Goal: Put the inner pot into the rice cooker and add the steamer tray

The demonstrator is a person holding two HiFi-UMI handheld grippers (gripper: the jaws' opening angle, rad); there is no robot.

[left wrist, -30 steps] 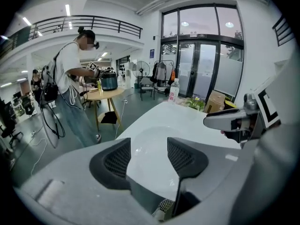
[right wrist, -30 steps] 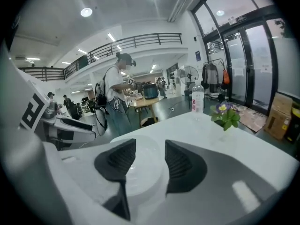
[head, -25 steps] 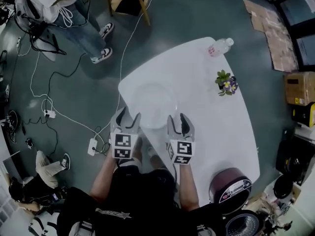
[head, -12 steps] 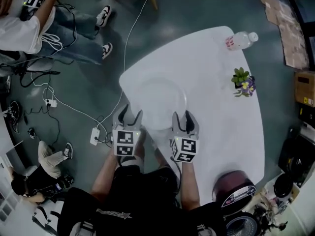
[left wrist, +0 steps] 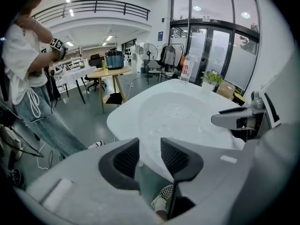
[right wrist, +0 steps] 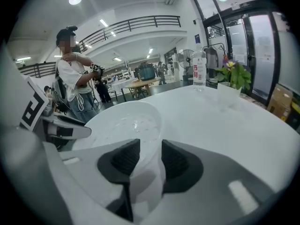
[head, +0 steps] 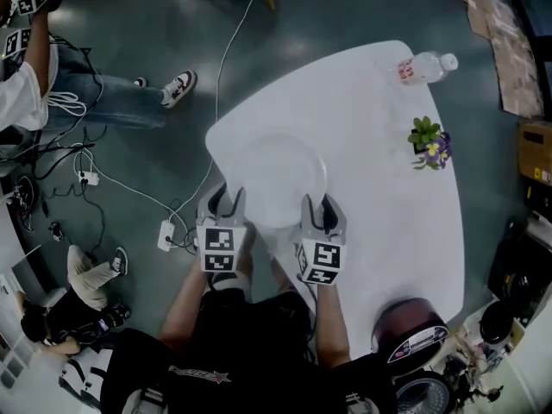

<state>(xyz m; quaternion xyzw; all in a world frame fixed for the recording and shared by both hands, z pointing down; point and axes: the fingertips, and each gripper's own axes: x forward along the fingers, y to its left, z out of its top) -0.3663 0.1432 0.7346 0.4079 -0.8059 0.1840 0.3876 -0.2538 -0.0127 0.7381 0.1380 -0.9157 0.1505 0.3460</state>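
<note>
Jaws on the left gripper (head: 224, 195) and the right gripper (head: 319, 203) have just been closing, and each pair is now clamped on the near rim of the white steamer tray (head: 274, 172). The left pair grips the rim's left side and the right pair its right side. In each gripper view the tray's thin white wall runs up between the dark ribbed pads.

A second ago both pairs stood wider and were held a little above the rim. Since then the two grippers have come down onto it, side by side, each pointing steeply down across the near edge of the white table (head: 379, 205).

The tray sits flat at the table's near-left corner, just inside the edge, where it was a second ago. The dark red rice cooker (head: 410, 335) is at the table's near-right end, well apart from the tray, with its labelled top facing up. A clear water bottle (head: 427, 65) lies on its side at the table's far end, and a small potted plant (head: 429, 141) stands near the table's far-right edge; neither has moved. Off the table's far-left side, a bystander in jeans (head: 95, 102) has stepped farther away than a second ago.
</note>
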